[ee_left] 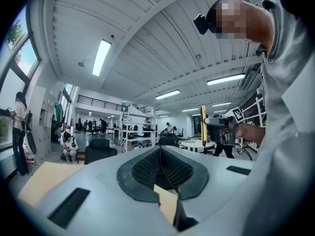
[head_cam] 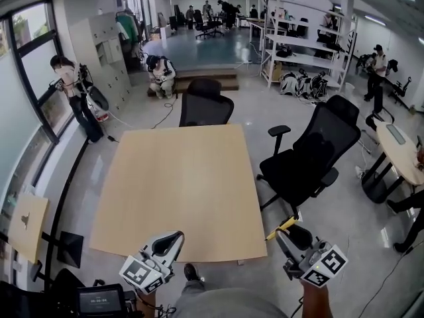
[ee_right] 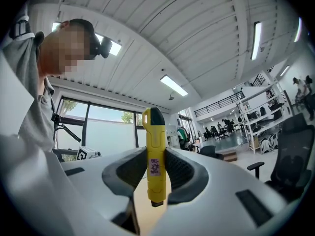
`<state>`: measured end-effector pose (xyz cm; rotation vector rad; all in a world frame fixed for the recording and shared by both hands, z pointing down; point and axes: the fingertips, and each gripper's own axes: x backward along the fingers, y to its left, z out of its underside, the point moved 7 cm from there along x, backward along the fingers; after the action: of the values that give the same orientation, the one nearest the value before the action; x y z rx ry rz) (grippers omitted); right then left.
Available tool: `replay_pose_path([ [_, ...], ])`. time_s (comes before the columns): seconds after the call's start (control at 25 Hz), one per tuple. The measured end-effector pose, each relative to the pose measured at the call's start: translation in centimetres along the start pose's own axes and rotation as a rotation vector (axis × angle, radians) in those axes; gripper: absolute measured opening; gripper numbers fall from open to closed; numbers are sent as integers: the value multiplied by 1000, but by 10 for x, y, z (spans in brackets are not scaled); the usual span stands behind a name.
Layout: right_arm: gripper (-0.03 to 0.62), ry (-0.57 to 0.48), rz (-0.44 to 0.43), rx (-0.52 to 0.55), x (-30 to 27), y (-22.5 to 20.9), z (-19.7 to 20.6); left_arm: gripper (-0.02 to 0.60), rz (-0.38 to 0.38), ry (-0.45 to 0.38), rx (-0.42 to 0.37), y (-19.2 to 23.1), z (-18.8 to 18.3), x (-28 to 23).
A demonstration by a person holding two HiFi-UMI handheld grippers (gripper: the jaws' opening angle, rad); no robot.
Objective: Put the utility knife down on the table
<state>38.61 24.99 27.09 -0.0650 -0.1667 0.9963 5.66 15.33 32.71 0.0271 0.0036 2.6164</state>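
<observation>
Holds knife [ee_right: 153,156] upright in right gripper [head_cam: 290,234], jaws clenched on its flat sides at mid-body, over the label. Places it at 5 o'clock in head view, just off near right corner of table [head_cam: 179,191], not yet on the top.

Judges as light, stiff and hard-shelled, with smooth plastic likely to slip under a slack grip. Shows no blade out, though cannot confirm at the tip. Recommends the present mid-body hold, with knife laid flat before release.

Finds left gripper [ee_left: 161,168] at 6 o'clock by near edge, jaws pressed together on nothing.

Offers bare top from 9 to 3 o'clock, ample landing room. Warns of near edge close by both grippers and of chair [head_cam: 311,158] at 3 o'clock just beside right edge. Advises setting down well inboard.
</observation>
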Motion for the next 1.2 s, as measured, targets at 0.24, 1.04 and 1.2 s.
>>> replay_pose_path([
  [0.24,117,5,-9,-11,-12,-3,6,6,-25,13,4,13,3,6],
  [1.04,117,40,-28,-45,-143,-19,37,6,-27,26,16,139,17,3],
  [1.2,117,50,-34,-60,-149,-25,31,6,-37,37,25,141,10,-1],
])
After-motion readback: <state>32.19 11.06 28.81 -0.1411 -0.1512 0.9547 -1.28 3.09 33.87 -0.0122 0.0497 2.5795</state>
